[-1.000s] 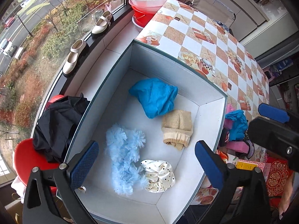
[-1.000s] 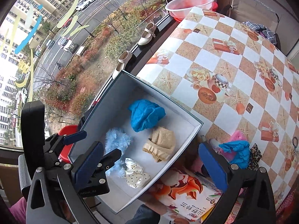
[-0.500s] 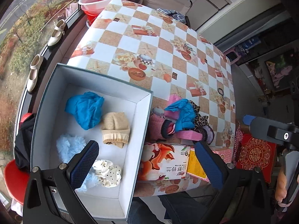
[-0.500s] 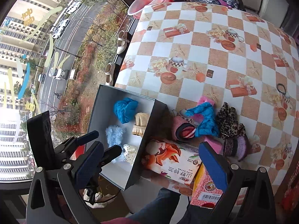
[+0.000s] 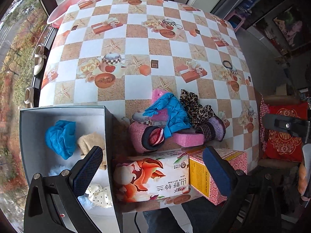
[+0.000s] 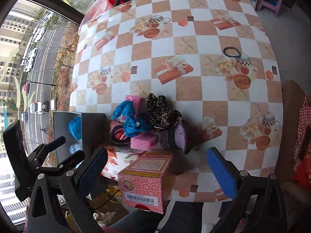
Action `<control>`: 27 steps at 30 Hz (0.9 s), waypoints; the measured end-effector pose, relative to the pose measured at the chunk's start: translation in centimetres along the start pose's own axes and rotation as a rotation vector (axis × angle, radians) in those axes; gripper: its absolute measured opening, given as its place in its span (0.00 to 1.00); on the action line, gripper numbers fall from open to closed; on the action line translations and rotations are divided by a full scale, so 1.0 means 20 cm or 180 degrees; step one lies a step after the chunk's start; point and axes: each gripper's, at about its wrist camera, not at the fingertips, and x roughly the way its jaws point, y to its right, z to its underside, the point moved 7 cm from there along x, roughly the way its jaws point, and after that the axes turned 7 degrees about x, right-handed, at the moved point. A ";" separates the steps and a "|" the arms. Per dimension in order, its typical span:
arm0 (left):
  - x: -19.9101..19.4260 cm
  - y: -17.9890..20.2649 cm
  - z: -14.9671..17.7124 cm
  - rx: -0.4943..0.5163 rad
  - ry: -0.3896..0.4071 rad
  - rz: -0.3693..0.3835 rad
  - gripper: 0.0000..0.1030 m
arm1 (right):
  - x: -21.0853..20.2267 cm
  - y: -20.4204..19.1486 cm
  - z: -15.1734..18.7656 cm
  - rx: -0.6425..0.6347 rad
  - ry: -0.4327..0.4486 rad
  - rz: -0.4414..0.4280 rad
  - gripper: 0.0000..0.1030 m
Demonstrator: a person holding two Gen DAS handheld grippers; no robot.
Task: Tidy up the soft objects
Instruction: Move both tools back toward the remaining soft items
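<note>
A grey open box [image 5: 108, 128] stands at the table's left edge. Inside lie a blue cloth [image 5: 60, 136], a beige sock [image 5: 91, 141], a pale blue fluffy piece [image 5: 56, 171] and a white dotted scrunchie [image 5: 99, 194]. Right of the box is a pile: a blue cloth [image 5: 171, 112], a leopard scrunchie [image 5: 194, 104], a pink sponge [image 5: 186, 138], a rolled pink sock [image 5: 143, 136] and a purple knit piece [image 5: 213, 128]. My left gripper [image 5: 153, 159] hangs open and empty above the near edge. My right gripper [image 6: 157, 155] is open and empty too, short of the leopard scrunchie [image 6: 161, 112].
A tissue pack [image 5: 153, 176] and a pink carton [image 6: 147, 176] sit at the near edge of the checked table [image 5: 136, 44]. A black hair tie [image 6: 231, 51] lies far right. A pink basin [image 5: 72, 2], shoes [image 5: 38, 60] on the sill and a red cushion [image 5: 283, 136] surround the table.
Both views have swung from over the box to the right, onto the pile and the table. Both grippers stayed open and empty.
</note>
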 end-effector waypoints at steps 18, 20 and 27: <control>0.62 0.11 -0.21 0.0389 -0.0919 -0.0516 0.99 | 0.73 0.28 -0.01 0.0070 -0.0758 0.0089 0.99; 0.66 0.10 -0.21 0.0360 -0.0993 -0.0496 0.98 | 0.78 0.28 0.01 -0.0032 -0.0853 0.0097 0.99; 0.68 0.14 -0.22 0.0431 -0.1017 -0.0374 0.91 | 0.72 0.48 -0.08 -0.0091 -0.0471 0.0640 0.99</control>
